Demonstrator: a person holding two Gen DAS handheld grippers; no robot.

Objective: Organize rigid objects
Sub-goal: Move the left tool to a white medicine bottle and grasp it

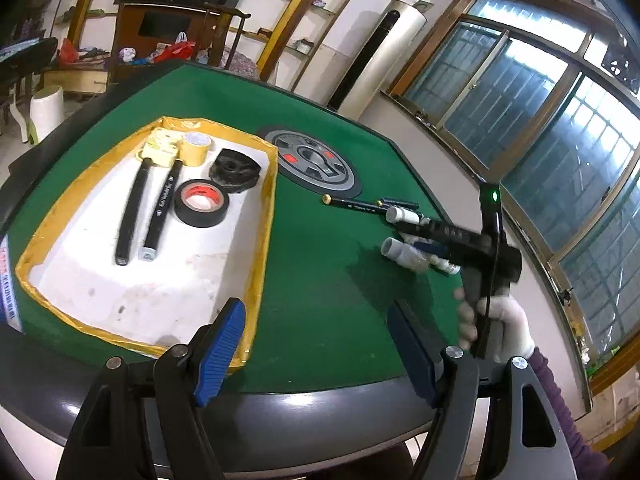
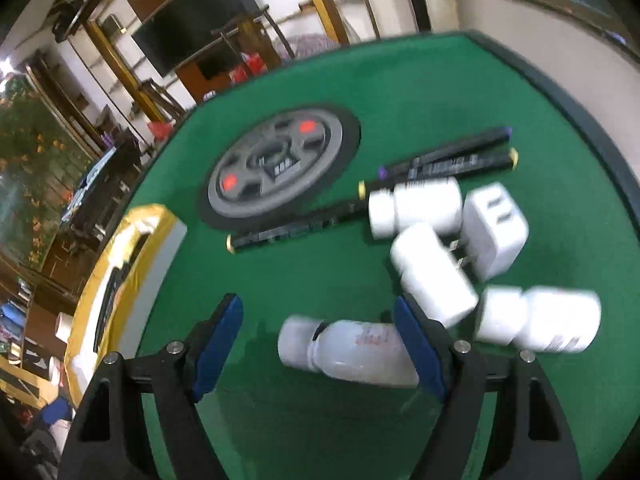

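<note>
Left gripper point(image 1: 316, 344): jaws spread wide, nothing between them, only green desk point(image 1: 328, 264) there. Beyond the left jaw, a white tray point(image 1: 256, 240) with yellow taped rim. Inside it, two black markers point(image 1: 160, 208) lying side by side, long axes pointing away from the jaws; white writing along one, too small to read. Beside them a black tape roll point(image 1: 201, 203) lying flat with red inner label, a yellow tape roll point(image 1: 195, 148), a black round part point(image 1: 235, 169).

Right gripper point(image 2: 318, 344): jaws spread, not pinching. Between them, nearer the right jaw, a white bottle point(image 2: 344, 350) lying on its side, long axis across the jaws, cap toward the left jaw; red marks on its label, blurred, perhaps writing. Past the right jaw, three more white bottles point(image 2: 434, 276), all on their sides, and a white plug adapter point(image 2: 494, 232). Farther ahead, black pens point(image 2: 448, 160) lying roughly across the view, near a grey round disc point(image 2: 276, 164).
</note>
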